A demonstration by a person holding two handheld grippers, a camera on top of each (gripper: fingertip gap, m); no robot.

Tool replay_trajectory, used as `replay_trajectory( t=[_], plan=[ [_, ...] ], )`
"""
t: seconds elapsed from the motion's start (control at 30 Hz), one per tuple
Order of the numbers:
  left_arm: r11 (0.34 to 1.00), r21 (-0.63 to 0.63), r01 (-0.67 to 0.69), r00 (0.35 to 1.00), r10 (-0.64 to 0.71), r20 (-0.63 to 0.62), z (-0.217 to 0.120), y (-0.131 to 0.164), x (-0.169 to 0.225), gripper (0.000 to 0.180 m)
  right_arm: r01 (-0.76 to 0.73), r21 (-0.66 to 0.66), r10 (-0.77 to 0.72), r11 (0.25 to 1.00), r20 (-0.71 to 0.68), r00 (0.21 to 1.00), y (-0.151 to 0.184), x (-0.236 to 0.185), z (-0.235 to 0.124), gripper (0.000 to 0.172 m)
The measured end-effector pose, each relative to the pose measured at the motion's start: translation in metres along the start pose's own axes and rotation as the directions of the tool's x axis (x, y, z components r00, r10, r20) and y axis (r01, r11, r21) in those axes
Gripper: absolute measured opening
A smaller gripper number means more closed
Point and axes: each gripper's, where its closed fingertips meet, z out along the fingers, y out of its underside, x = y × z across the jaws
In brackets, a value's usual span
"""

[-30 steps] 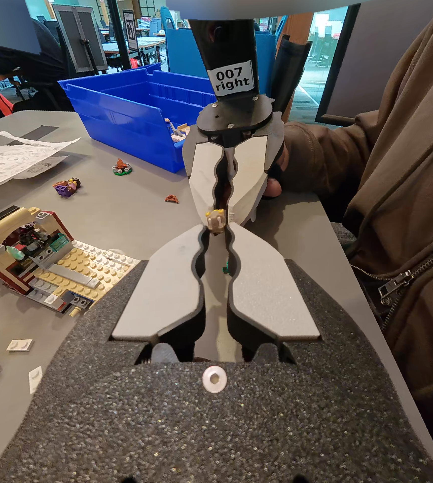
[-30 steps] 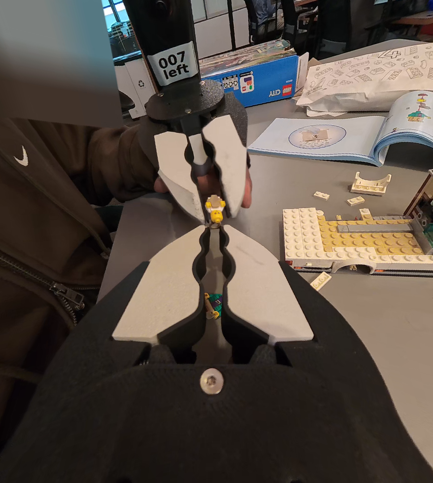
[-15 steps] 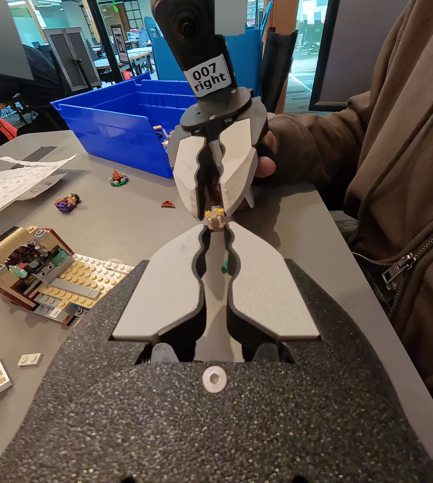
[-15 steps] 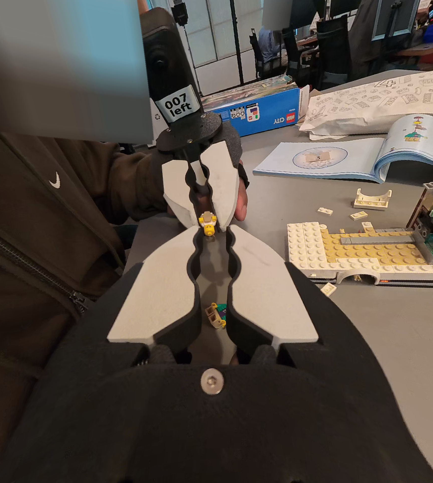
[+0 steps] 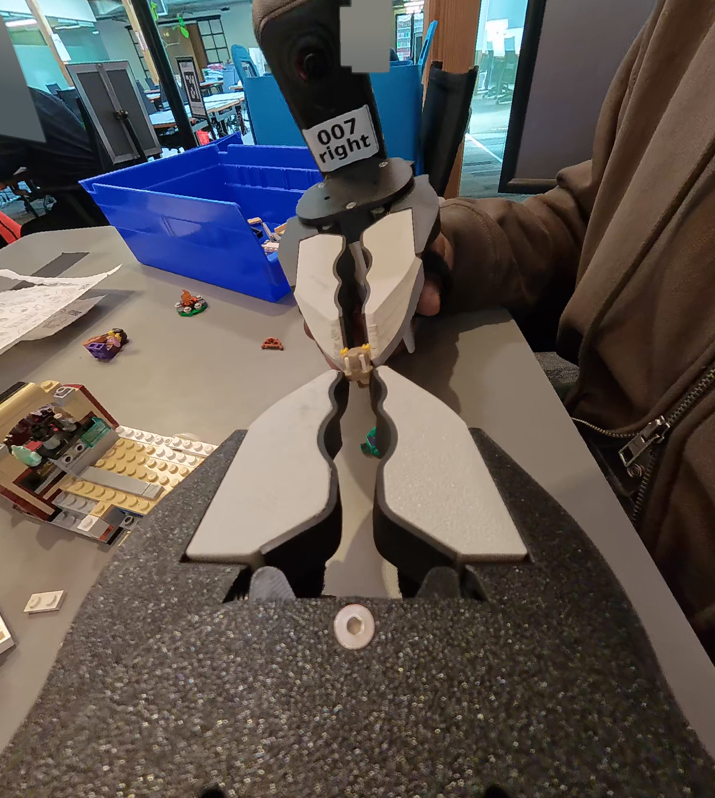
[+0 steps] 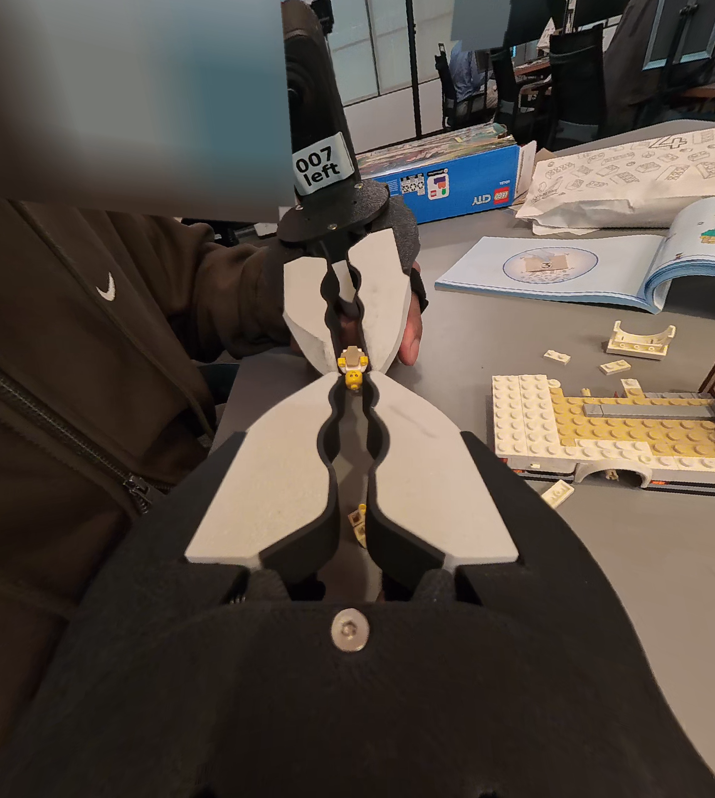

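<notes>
Now my two grippers meet tip to tip above the table [image 5: 200,371]: left gripper [image 5: 358,375] clamps the small toy figure's [image 6: 351,367] body, right gripper [image 6: 352,380] clamps its yellow head [image 6: 353,379]; its long axis runs between them.

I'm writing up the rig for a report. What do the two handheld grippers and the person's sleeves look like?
Both grippers, left gripper and right gripper, have pale grey wavy-edged jaws on black speckled bodies with a silver screw, black handles bearing white labels. The sleeves are brown; the jacket has a metal zip.

The right gripper [image 6: 352,382] pinches a minifigure's yellow head [image 6: 353,380]; the left gripper [image 6: 350,359] clamps its torso (white, tan front) [image 6: 350,360], above the grey desk [image 6: 498,345].
</notes>
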Motion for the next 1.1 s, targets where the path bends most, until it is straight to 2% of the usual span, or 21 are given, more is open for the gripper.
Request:
replay_trajectory(
  t=[0.43, 0.47, 0.53, 0.63, 0.77, 0.87, 0.97, 1.03, 1.1],
  plan=[
    [0.999, 0.025, 0.036, 0.999, -0.035, -0.029, -0.003, -0.003, -0.001, 0.010, -0.007, -0.004, 0.007, 1.000, 0.001, 1.000, 0.001, 0.001, -0.001, 0.007],
    [0.998, 0.044, 0.045, 0.999, -0.044, -0.025, -0.005, -0.005, -0.003, 0.010, -0.011, -0.006, 0.011, 1.000, -0.002, 1.000, 0.001, 0.002, -0.002, 0.007],
    [0.976, 0.168, 0.137, 0.990, -0.141, 0.008, -0.025, -0.016, -0.020, 0.010, -0.029, -0.007, 0.028, 1.000, -0.048, 0.998, 0.004, 0.011, -0.011, 0.007],
    [0.964, 0.198, 0.176, 0.980, -0.190, 0.058, -0.044, -0.013, -0.036, 0.010, -0.077, 0.055, 0.080, 0.996, -0.053, 0.995, -0.002, 0.018, -0.025, 0.007],
    [0.979, 0.128, 0.158, 0.984, -0.166, 0.059, -0.035, -0.007, -0.032, 0.010, -0.058, 0.029, 0.060, 0.998, -0.097, 0.993, 0.001, 0.022, -0.023, 0.007],
    [0.986, 0.098, 0.133, 0.987, -0.141, 0.080, -0.031, -0.004, -0.031, 0.010, -0.054, 0.031, 0.059, 0.998, -0.197, 0.979, 0.002, 0.034, -0.032, 0.007],
    [0.988, 0.089, 0.123, 0.987, -0.131, 0.094, -0.031, -0.003, -0.030, 0.010, -0.037, 0.070, 0.064, 0.997, -0.426, 0.902, -0.002, 0.055, -0.065, 0.007],
    [0.989, 0.082, 0.119, 0.987, -0.127, 0.097, -0.030, -0.002, -0.030, 0.011, -0.013, 0.146, 0.101, 0.989, -0.615, 0.782, -0.011, 0.071, -0.110, 0.007],
    [0.990, 0.075, 0.116, 0.987, -0.123, 0.101, -0.030, -0.001, -0.030, 0.011, 0.016, 0.235, 0.176, 0.972, -0.772, 0.611, -0.019, 0.083, -0.170, 0.007]
  ],
)
